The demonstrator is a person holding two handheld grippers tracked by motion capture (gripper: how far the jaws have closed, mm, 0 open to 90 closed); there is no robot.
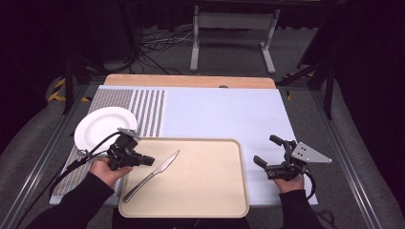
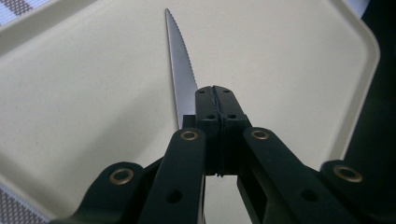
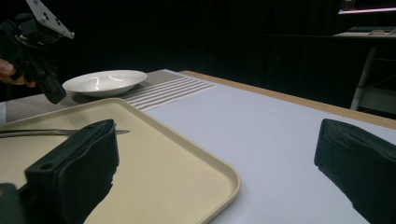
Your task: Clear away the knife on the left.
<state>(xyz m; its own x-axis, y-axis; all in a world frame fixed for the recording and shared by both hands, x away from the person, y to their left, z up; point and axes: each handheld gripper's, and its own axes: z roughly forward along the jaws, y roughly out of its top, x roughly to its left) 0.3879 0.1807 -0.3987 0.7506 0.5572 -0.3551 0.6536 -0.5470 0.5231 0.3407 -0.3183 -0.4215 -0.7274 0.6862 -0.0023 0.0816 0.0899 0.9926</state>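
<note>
The left gripper [image 1: 148, 161] hovers over the left part of the tray, its matte black jaws pressed flat together with nothing between them. Just beyond its tip lies the knife [image 1: 152, 175], a slim steel piece with a serrated, pointed blade, resting diagonally on the tray [image 1: 210, 191], a smooth beige rectangle with rounded corners and a raised rim. To the far left sits a round white plate [image 1: 98, 126] on a striped woven mat [image 1: 148, 109]. The right gripper [image 1: 265, 151] waits right of the tray over the pale table [image 1: 224, 114], its padded jaws spread wide and empty.
</note>
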